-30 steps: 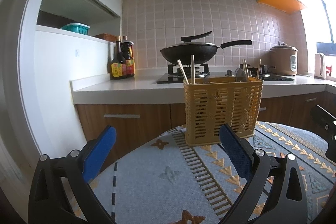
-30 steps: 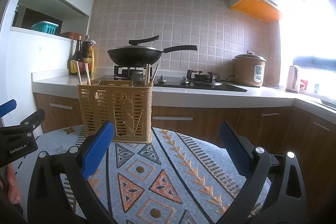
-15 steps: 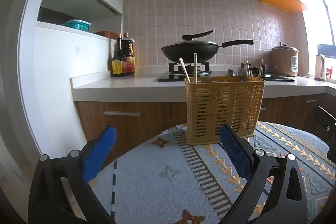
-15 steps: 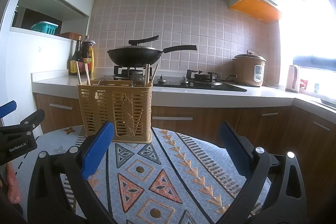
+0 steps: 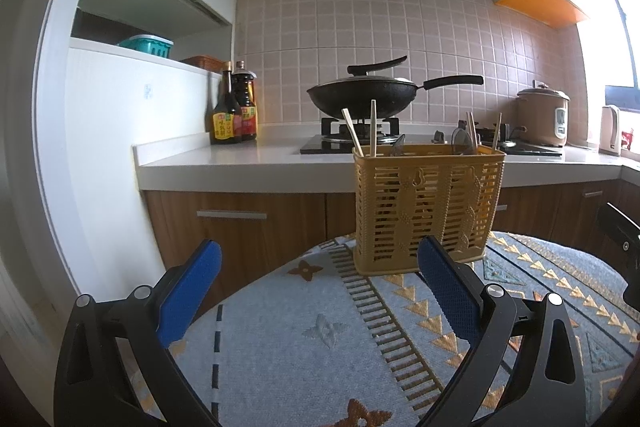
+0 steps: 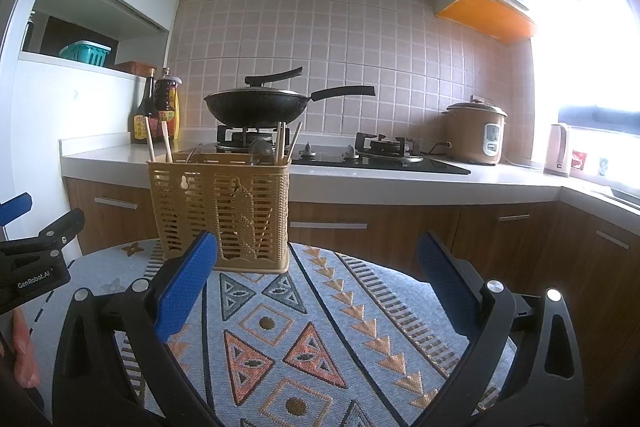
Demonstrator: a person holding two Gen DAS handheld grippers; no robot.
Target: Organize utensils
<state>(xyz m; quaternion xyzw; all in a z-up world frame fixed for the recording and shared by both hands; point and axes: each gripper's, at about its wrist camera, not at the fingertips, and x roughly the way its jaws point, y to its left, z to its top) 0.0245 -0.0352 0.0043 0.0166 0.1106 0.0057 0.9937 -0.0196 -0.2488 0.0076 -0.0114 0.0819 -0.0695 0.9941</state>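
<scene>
Both grippers, left gripper (image 5: pixel 320 287) and right gripper (image 6: pixel 318 281), hold jaws wide, empty.

left gripper (image 5: pixel 318 279) – spread, empty | utensil basket (image 5: pixel 428 207) – upright on tablecloth (image 5: pixel 280 347)

Each camera sits behind its own two blue-padded fingers and looks forward along them, level over the round table with the patterned blue woven cloth (image 5: pixel 320 331), toward the kitchen counter.

Left wrist view: the yellow slotted plastic utensil basket (image 5: pixel 428 207) stands just beyond the right-hand finger (image 5: pixel 448 287).

Right wrist view: the same basket (image 6: pixel 220 211) stands just beyond the left-hand finger (image 6: pixel 184 287).

Both views share the basket, the cloth, the black lidded wok (image 5: pixel 364 95) (image 6: pixel 256 107) and the tiled wall.
</scene>
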